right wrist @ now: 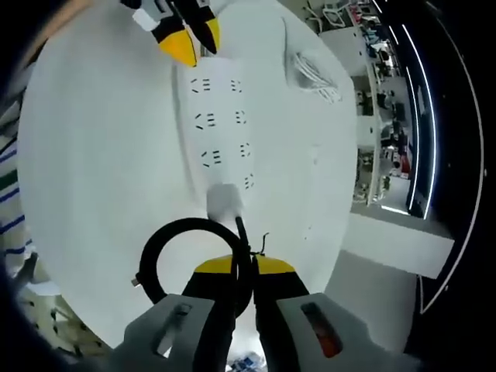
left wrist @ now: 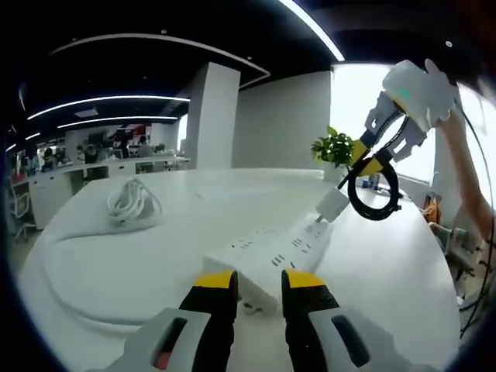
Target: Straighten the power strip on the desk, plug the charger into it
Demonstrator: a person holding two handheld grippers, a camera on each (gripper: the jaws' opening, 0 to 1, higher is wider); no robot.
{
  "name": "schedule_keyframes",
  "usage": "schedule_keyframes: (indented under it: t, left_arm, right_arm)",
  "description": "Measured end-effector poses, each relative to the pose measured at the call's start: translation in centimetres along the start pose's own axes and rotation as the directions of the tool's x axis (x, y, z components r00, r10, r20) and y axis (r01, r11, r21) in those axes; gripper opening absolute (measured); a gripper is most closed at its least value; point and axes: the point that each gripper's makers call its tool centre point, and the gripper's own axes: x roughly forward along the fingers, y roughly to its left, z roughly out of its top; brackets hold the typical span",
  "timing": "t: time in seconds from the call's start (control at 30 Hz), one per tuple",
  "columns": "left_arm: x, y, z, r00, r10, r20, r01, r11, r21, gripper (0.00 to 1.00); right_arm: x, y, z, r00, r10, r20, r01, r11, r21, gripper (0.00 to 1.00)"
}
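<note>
In the left gripper view I see my left gripper (left wrist: 259, 288) rising from the bottom centre of the frame, its yellow-tipped jaws a small gap apart and bracketing the near end of the white power strip (left wrist: 270, 253); I cannot tell whether they actually press on it. The strip lies flat on the white surface (left wrist: 139, 256), running from lower centre toward the right of centre. At its far end the white charger (left wrist: 332, 205) stands on a socket, and above it, in the upper right of the frame, my right gripper (left wrist: 370, 159) comes down with a loop of black cable (left wrist: 373, 194) hanging from its jaws. A coil of white cord (left wrist: 132, 203) rests on the surface at left of centre, and a green plant (left wrist: 335, 147) stands behind the charger. In the right gripper view my right gripper (right wrist: 242, 271) sits at bottom centre, jaws nearly closed on the black cable (right wrist: 167, 260), which loops to lower left. The charger (right wrist: 225, 201) sits just above the jaws, at the near end of the strip (right wrist: 221, 124). My left gripper (right wrist: 190, 39) meets the strip's other end at the top of the frame.
</note>
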Motion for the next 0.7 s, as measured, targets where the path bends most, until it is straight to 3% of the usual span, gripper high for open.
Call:
schedule_keyframes:
  t: [0.53, 0.57, 0.6, 0.7]
  left_arm:
    - [0.1, 0.2, 0.1, 1.0, 0.004, 0.003, -0.004, 1.0, -0.008, 0.22]
    - [0.1, 0.2, 0.1, 1.0, 0.005, 0.002, -0.005, 1.0, -0.009, 0.22]
    - [0.1, 0.3, 0.1, 1.0, 0.006, 0.003, -0.006, 1.0, -0.011, 0.22]
    - [0.1, 0.3, 0.2, 1.0, 0.007, 0.006, -0.007, 1.0, -0.014, 0.22]
  right_arm:
    - [0.1, -1.1, 2.0, 0.999, -0.02, 0.036, 0.021, 0.999, -0.042, 0.07]
    - [0.1, -1.1, 2.4, 0.999, -0.021, 0.05, 0.023, 0.999, -0.036, 0.07]
    - [0.3, -0.7, 3.5, 0.994, 0.005, 0.106, -0.001, 0.999, -0.032, 0.07]
    - [0.4, -1.1, 2.8, 0.999, -0.018, 0.047, 0.02, 0.998, -0.058, 0.07]
